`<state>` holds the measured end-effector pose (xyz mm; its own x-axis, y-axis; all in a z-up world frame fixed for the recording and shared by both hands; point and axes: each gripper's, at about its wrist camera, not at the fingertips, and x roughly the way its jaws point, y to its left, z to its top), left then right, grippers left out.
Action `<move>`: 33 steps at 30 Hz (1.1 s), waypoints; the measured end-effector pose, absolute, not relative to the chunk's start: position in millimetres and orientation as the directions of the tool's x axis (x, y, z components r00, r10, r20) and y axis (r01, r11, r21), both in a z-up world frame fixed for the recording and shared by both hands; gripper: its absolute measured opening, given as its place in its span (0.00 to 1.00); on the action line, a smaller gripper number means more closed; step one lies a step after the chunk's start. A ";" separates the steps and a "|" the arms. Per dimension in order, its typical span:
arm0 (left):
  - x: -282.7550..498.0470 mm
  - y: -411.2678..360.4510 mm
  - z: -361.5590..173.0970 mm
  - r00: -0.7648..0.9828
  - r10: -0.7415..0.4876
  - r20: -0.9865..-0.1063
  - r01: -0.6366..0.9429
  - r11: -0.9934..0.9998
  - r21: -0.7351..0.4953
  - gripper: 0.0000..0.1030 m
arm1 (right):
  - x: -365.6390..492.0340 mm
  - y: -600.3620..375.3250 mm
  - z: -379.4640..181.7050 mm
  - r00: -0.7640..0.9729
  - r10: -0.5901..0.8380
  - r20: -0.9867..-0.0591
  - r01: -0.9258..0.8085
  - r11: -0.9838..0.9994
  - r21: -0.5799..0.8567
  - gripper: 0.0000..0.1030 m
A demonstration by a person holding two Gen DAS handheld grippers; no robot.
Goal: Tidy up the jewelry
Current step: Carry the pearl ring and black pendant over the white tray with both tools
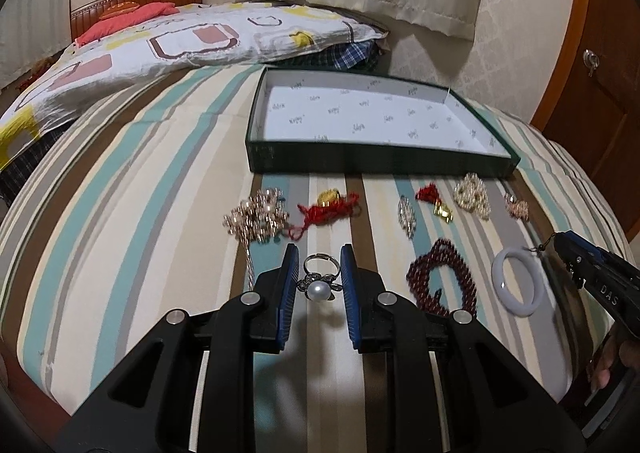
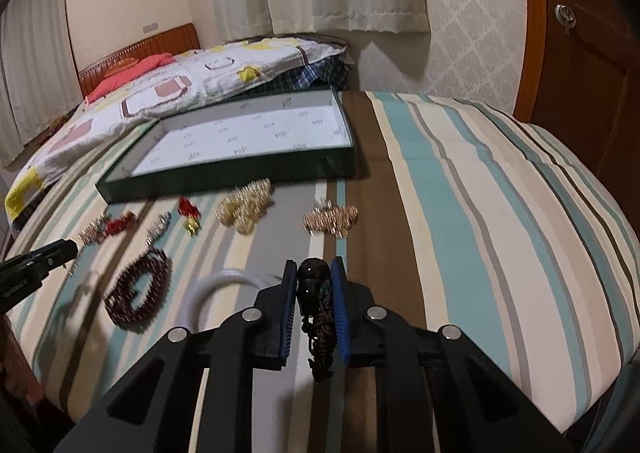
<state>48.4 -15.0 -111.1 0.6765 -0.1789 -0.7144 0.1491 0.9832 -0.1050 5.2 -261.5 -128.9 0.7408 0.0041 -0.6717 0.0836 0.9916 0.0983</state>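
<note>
My left gripper is open around a pearl flower ring that lies on the striped bed between its blue pads, not touching them. My right gripper is shut on a dark bead pendant with a braided cord, held just above the bed. A green tray with white lining stands behind the jewelry and holds nothing; it also shows in the right wrist view. A dark red bead bracelet and a white bangle lie to the right of the ring.
Several pieces lie in a row before the tray: a gold bead cluster, a red cord charm, a crystal piece, a gold bracelet. A patterned quilt lies behind. A wooden door is right.
</note>
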 end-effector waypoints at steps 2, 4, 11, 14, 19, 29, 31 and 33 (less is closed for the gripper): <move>51.6 -15.3 -104.1 0.688 -0.181 -0.703 0.150 0.983 -0.106 0.21 | 8.7 -261.2 -121.7 0.752 0.012 -0.659 0.079 0.991 0.108 0.18; 56.8 -16.7 -94.9 0.704 -0.182 -0.686 0.151 0.983 -0.105 0.21 | 13.7 -260.4 -113.9 0.764 0.019 -0.644 0.072 0.991 0.115 0.18; 91.3 -27.5 -67.2 0.749 -0.198 -0.632 0.164 0.980 -0.112 0.21 | 45.5 -257.0 -85.1 0.807 0.039 -0.589 0.041 0.992 0.123 0.18; 110.6 -32.4 -58.8 0.767 -0.195 -0.612 0.165 0.981 -0.107 0.21 | 67.1 -257.6 -71.8 0.824 0.048 -0.565 0.024 0.992 0.120 0.18; 158.0 -40.7 -50.1 0.784 -0.189 -0.592 0.156 0.982 -0.108 0.21 | 104.4 -257.6 -61.2 0.841 0.049 -0.538 0.010 0.994 0.107 0.18; 222.0 -49.8 -105.6 0.699 -0.112 -0.706 0.110 0.993 -0.048 0.21 | 172.2 -261.3 -110.9 0.741 0.083 -0.666 -0.021 0.995 0.102 0.18; 231.2 -49.6 -118.3 0.667 -0.103 -0.738 0.101 0.994 -0.048 0.21 | 178.9 -262.7 -120.0 0.718 0.089 -0.690 -0.018 0.994 0.109 0.18; 236.8 -49.9 -127.4 0.643 -0.099 -0.760 0.099 0.994 -0.046 0.21 | 184.7 -264.1 -128.5 0.689 0.092 -0.719 -0.019 0.994 0.108 0.18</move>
